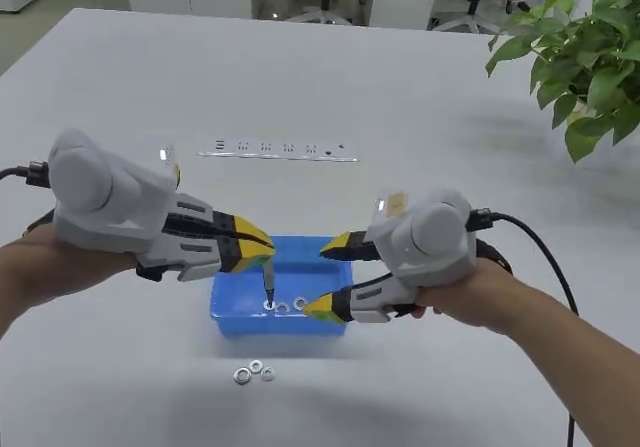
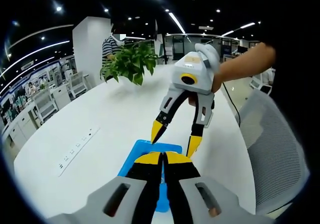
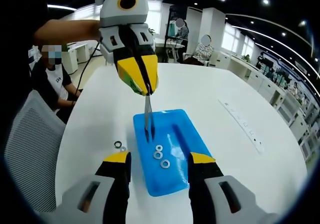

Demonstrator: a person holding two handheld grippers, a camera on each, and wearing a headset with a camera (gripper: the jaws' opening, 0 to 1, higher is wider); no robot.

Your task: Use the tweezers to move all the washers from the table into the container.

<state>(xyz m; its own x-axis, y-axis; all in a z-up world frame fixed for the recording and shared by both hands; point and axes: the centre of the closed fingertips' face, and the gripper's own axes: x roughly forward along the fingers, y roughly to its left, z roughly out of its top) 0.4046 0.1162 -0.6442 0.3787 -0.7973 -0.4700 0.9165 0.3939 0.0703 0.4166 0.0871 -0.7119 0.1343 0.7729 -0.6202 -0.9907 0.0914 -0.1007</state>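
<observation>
Left claw (image 1: 262, 250) clenched on the tweezers (image 1: 268, 285), which hang tip-down from it into the blue container (image 1: 228, 307). Tips sit low in the container, just beside three washers (image 1: 286, 306) lying on its floor; can't tell whether the tips hold one. Loose washers (image 1: 254, 371) lie in a small cluster on the desk (image 1: 420, 97), just outside the container's near wall. Right claw (image 1: 322, 279) released, jaws spread wide at the container's right end, near the tweezers but apart from them. Farther back on the desk: white power strip (image 1: 278, 150) behind the container, potted plant (image 1: 590, 67) at the far right.
</observation>
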